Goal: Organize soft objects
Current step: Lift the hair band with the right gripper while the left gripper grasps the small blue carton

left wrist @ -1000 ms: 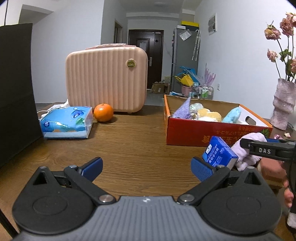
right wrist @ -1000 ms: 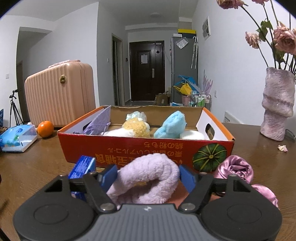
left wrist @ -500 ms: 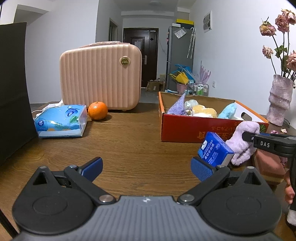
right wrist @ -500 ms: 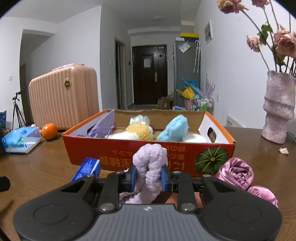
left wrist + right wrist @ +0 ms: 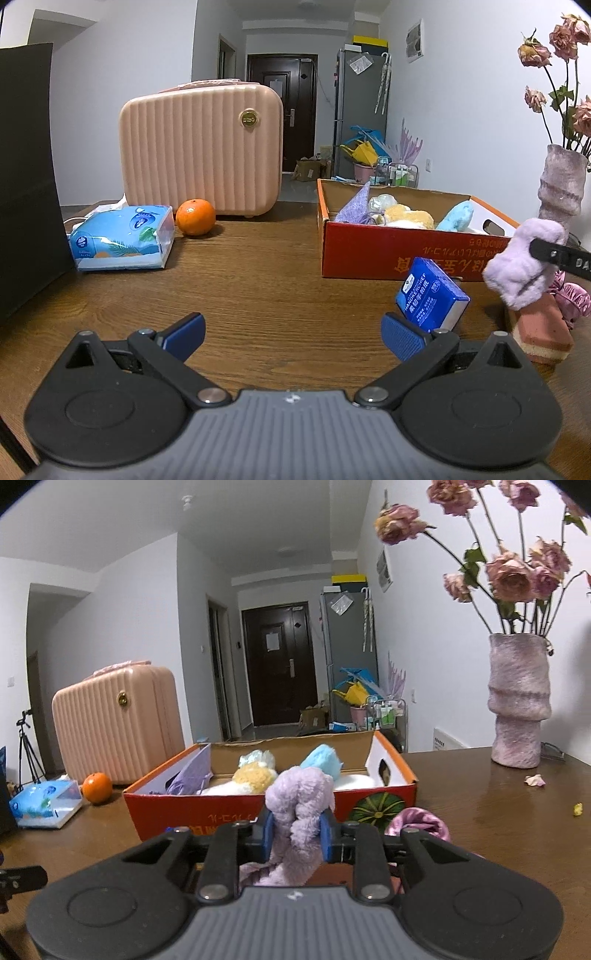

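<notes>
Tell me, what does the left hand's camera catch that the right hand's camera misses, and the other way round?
Only the left view shows the open left gripper, a blue handkerchief pack and a pink sponge block. Only the right view shows fallen petals and a tripod. Both show the purple fluffy toy clamped in the right gripper, the red box, orange and suitcase.

The small blue packet (image 5: 430,300) on the table read "HANDKERCHIEF", with smaller print too fine to read. The black finger (image 5: 559,254) at the right edge of the left wrist view bore the white letters "DA", cut off. The red box (image 5: 402,254) carried upside-down Chinese lettering, not legible.
</notes>
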